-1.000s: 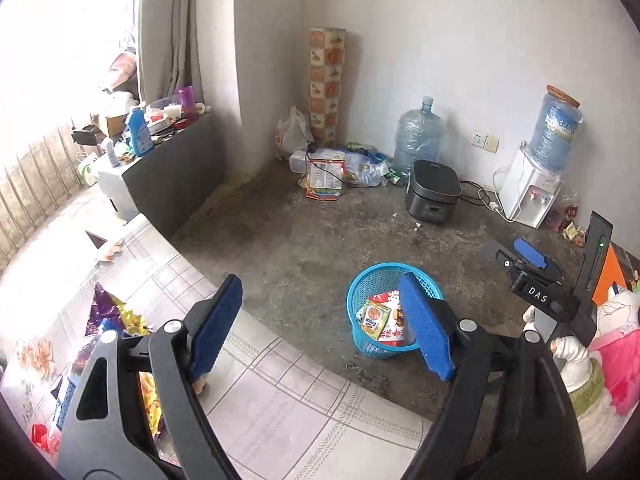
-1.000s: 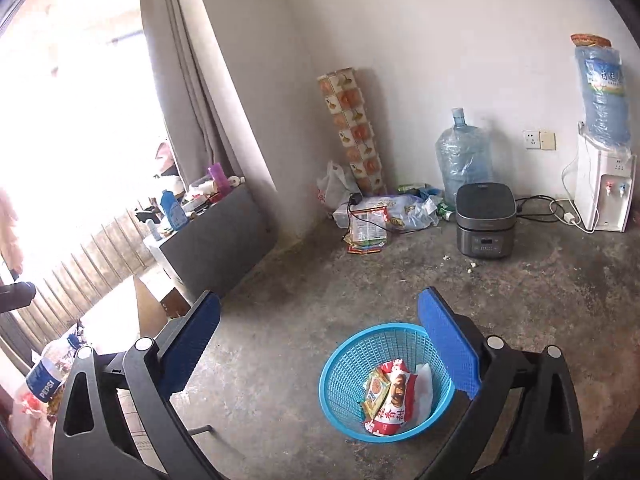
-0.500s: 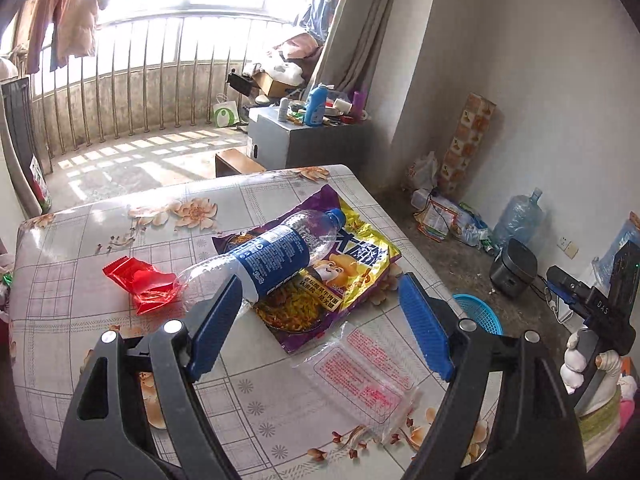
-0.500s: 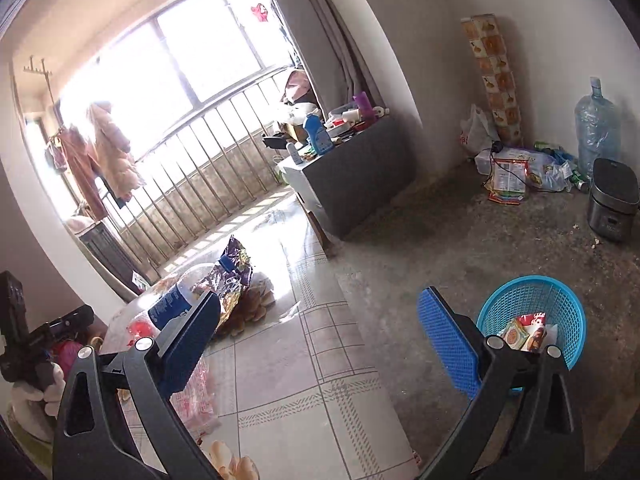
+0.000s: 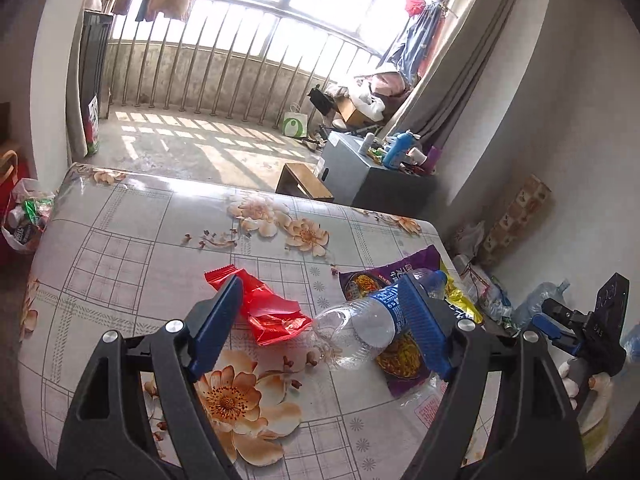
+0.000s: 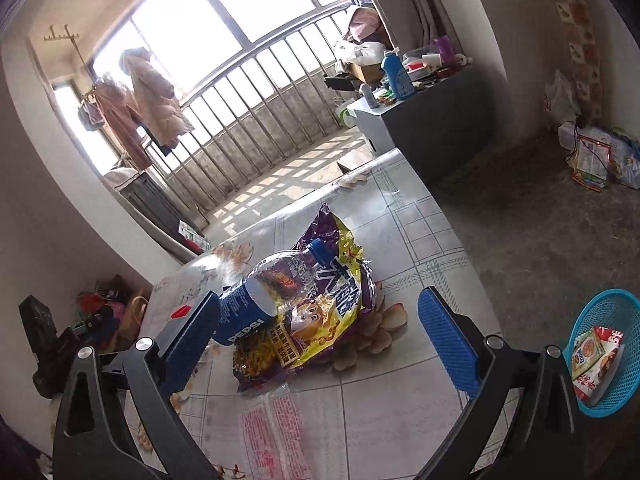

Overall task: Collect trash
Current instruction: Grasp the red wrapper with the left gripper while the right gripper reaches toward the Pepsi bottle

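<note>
the left gripper (image 5: 320,328) gapes wide, empty, over a crumpled red plastic wrapper (image 5: 268,308) at frame centre. the right gripper (image 6: 324,344) is likewise wide and empty above a purple-yellow foil snack bag (image 6: 320,308).

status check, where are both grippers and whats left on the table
Left gripper open, over red wrapper. Right gripper open, over purple snack bag. Pepsi bottle lies across the bag. Blue basket on the floor, nothing blocking.

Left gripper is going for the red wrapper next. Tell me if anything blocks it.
Nothing visible does. The red wrapper lies bare on the table, within the open left gripper. The plastic bottle lies just beside it, toward the right finger.
</note>
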`<action>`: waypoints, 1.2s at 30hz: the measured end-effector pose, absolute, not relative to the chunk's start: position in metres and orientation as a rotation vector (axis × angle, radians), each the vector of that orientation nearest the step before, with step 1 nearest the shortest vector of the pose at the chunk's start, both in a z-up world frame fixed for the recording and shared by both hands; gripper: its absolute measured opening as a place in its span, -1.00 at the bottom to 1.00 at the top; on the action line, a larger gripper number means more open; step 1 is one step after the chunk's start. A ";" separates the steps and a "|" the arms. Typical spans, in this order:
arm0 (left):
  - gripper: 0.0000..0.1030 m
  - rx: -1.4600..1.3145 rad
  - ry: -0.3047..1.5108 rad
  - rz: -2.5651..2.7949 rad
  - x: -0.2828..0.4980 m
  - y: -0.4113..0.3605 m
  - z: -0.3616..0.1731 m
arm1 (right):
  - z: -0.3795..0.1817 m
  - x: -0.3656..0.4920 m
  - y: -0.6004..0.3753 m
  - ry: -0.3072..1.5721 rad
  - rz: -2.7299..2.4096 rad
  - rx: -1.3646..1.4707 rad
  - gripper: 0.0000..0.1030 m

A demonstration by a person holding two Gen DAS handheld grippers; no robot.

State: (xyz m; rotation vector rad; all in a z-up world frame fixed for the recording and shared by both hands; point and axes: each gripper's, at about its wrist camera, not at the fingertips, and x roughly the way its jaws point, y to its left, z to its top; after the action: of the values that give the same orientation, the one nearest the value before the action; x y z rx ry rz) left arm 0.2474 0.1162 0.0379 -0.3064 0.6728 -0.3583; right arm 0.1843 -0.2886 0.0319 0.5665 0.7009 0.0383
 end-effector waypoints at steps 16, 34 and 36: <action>0.06 -0.467 0.927 -0.328 0.356 0.136 -0.060 | -0.046 0.376 -0.269 0.953 -0.005 0.554 0.74; -0.70 -0.484 0.995 -0.584 0.330 0.091 -0.089 | -0.050 0.340 -0.192 1.009 0.160 0.388 -0.17; -0.70 -0.483 1.007 -0.591 0.316 0.095 -0.089 | -0.050 0.332 -0.180 1.017 0.184 0.367 -0.17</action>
State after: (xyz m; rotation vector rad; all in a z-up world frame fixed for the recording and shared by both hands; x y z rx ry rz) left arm 0.3164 0.0945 -0.0892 -0.4828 1.0068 -0.5911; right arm 0.3318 -0.1804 -0.0498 0.3671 1.0171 0.1839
